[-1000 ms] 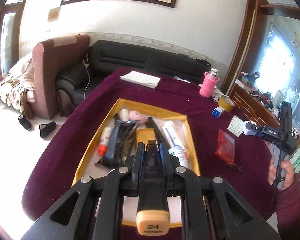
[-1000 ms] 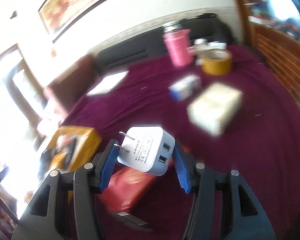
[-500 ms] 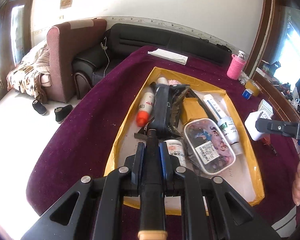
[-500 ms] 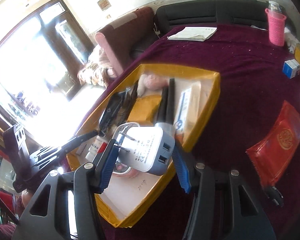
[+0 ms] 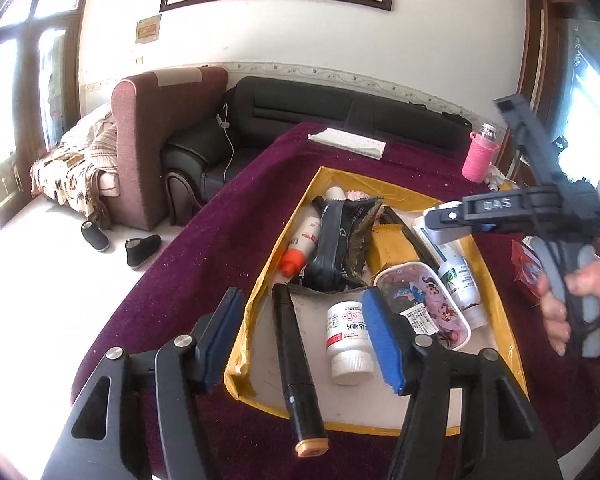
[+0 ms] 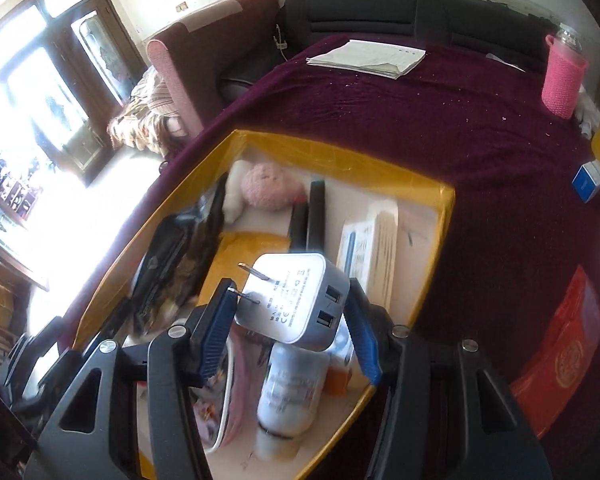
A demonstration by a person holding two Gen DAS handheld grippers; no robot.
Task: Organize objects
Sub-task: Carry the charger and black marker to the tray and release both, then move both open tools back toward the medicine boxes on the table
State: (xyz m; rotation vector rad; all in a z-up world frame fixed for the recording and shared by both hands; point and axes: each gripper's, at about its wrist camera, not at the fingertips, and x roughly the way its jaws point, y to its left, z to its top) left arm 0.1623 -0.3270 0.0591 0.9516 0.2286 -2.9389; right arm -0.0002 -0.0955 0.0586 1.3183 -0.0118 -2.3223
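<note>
A yellow-rimmed box (image 5: pixel 392 194) sits on the maroon tablecloth and holds several items. My left gripper (image 5: pixel 300 338) is open above its near left corner. A black marker with an orange cap (image 5: pixel 296 368) lies free between the fingers, its cap end over the box's near rim. A white pill bottle (image 5: pixel 346 336) lies beside it. My right gripper (image 6: pixel 288 320) is shut on a white USB charger plug (image 6: pixel 296 300) and holds it above the box (image 6: pixel 446 200), over a white bottle (image 6: pixel 288 392). The right gripper also shows in the left wrist view (image 5: pixel 452 220).
In the box lie a cartoon-printed tin (image 5: pixel 424 304), a black pouch (image 5: pixel 332 248), an orange-tipped bottle (image 5: pixel 302 244), a pink plush (image 6: pixel 268 186). On the cloth: a red packet (image 6: pixel 568 352), a pink sleeved bottle (image 6: pixel 562 76), a blue-white box (image 6: pixel 590 178), folded papers (image 6: pixel 368 58).
My left gripper has opened and let go of the black marker, which now lies at the box's near left. My right gripper has carried the charger plug over the box.
</note>
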